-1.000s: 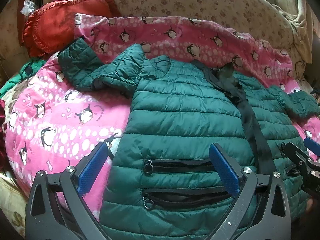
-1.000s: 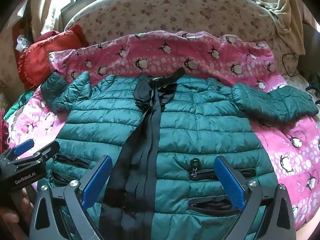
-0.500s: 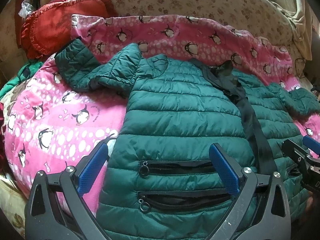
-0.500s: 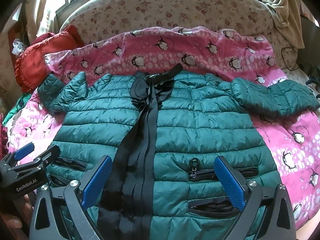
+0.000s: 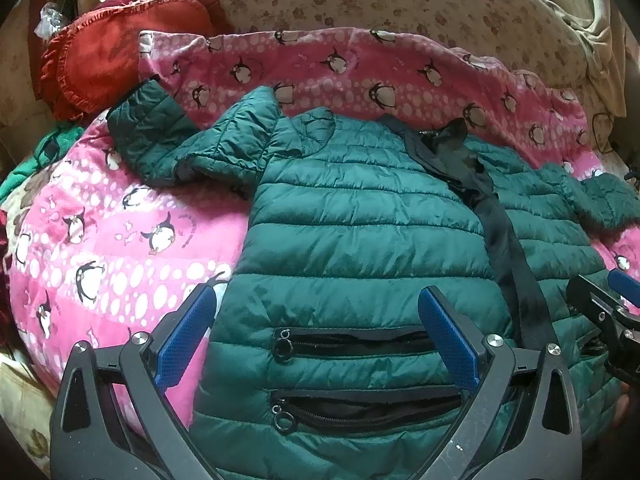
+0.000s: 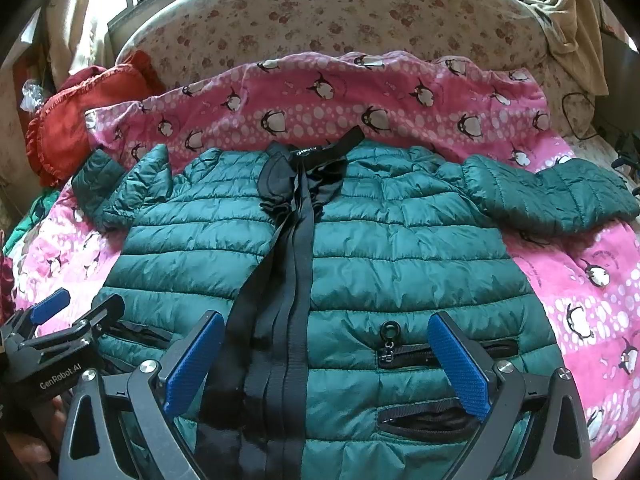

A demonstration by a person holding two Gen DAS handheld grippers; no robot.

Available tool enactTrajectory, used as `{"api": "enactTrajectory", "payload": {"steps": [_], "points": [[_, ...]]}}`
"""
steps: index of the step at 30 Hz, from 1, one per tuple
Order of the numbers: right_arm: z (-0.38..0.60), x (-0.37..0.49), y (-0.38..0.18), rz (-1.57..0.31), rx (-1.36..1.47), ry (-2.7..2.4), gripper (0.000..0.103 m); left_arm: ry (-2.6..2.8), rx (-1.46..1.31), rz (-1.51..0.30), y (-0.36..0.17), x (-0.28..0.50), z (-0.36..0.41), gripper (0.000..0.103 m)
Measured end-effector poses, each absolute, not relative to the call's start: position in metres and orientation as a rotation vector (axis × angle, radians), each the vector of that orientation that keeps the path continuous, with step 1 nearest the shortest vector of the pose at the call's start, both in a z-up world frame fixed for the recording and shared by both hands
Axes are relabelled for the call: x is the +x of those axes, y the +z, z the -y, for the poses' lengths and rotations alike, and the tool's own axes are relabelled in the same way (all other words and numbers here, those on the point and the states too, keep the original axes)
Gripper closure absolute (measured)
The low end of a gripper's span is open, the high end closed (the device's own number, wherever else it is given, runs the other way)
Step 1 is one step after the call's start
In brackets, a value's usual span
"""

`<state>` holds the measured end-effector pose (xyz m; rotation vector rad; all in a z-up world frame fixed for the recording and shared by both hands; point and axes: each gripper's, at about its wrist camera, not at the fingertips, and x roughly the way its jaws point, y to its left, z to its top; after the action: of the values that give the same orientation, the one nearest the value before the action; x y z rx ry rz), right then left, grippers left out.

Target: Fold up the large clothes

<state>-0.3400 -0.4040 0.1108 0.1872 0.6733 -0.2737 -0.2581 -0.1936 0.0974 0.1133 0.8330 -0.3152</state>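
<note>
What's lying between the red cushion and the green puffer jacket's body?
The jacket's own bent sleeve, resting on the pink penguin blanket, lies between the red cushion and the jacket; the left wrist view shows it.

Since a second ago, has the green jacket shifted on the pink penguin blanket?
No. The jacket lies unchanged against the penguin print of the blanket beside its hem.

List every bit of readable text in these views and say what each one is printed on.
"GenRobot.AI": white print on the body of the left gripper, seen in the right wrist view.
Collar label of the green jacket: small white lettering at the neck, too small and inverted to read.
Nothing else carries text.
</note>
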Motion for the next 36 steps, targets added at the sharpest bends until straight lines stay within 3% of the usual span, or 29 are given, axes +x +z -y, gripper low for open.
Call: {"api": "enactTrajectory", "payload": {"steps": [36], "points": [[0.407,-0.273,0.116,-0.698,0.196,-0.264,0.002,-0.260,0.100,-0.826,0.099,-0.207,0.201,0.002]]}}
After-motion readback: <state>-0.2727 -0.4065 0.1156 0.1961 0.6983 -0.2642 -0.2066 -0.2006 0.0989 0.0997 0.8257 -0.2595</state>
